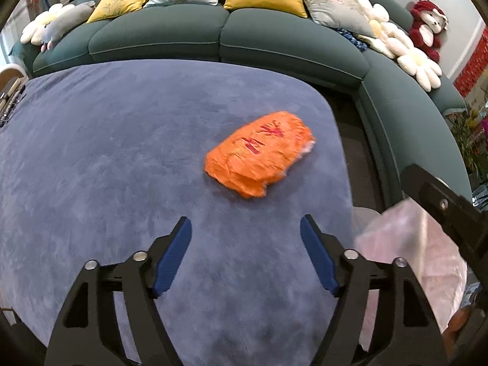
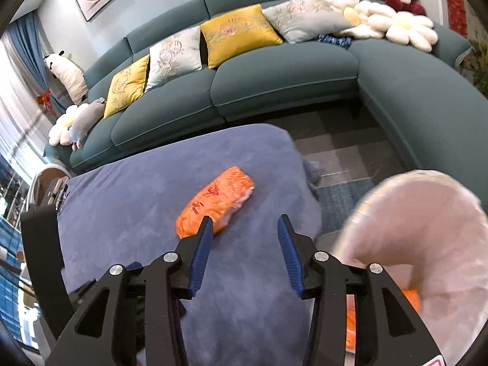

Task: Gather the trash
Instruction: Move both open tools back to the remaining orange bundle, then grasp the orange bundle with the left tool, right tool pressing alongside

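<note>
An orange wrapper [image 1: 259, 158], crumpled and printed with red characters, lies on a blue-grey velvety cloth [image 1: 106, 152] covering a table, toward its far right corner. It is the 1 loose piece of trash visible.

The left gripper [image 1: 245, 238] hovers over the cloth with its 2 blue-padded fingers spread wide and nothing between them; the wrapper sits ahead of it and slightly right, apart from both pads. The right gripper [image 2: 244, 235] is likewise spread and empty. In its view, the tip of its left finger overlaps the wrapper's near end, though whether they touch cannot be told.

To pick the wrapper up well, a gripper would probably need to come down with 1 pad on each long side and close gently, since the thin packet looks likely to slide on the cloth or buckle. Gripping across the narrower width seems safer than lengthwise.

Just off the table's right edge stands a bin lined with a translucent pinkish bag [image 2: 421, 222], its mouth open. Something orange [image 2: 410, 297] shows at the bottom of it, seemingly trash already dropped in; what exactly it is cannot be told.

Beyond the table stretches a teal corner sofa [image 2: 274, 82] with yellow and pale cushions.
</note>
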Motion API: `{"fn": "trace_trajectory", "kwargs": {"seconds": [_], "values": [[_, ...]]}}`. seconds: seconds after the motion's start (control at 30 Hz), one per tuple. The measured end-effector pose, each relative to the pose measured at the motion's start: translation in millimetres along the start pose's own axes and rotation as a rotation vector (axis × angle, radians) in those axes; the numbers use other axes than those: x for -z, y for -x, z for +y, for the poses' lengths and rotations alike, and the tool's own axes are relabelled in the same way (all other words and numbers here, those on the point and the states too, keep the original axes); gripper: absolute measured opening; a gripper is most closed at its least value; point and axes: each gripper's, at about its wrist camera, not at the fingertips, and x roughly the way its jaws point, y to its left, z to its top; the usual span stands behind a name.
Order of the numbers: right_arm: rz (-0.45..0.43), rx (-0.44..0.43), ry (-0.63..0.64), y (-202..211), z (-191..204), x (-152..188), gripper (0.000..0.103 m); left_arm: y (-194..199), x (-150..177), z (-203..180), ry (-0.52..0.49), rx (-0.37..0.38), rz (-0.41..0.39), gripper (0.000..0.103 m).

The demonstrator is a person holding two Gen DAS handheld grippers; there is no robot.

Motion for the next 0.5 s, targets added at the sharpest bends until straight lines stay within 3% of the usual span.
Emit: {"fn": "trace_trajectory", "kwargs": {"seconds": [0.1, 0.33, 0.5], "values": [[0.028, -0.018, -0.029, -26, 7, -8, 0.044, -20, -11, 6, 0.002, 0.002, 0.008, 0.081], [0.093, -0.015, -0.089, -88, 12, -25, 0.044, -69, -31, 11, -0.045, 0.015, 0.046, 0.080], [0.159, -0.012, -0.122, -129, 9, -27, 0.044, -86, -39, 27, -0.001, 0.061, 0.070, 0.065]]}}
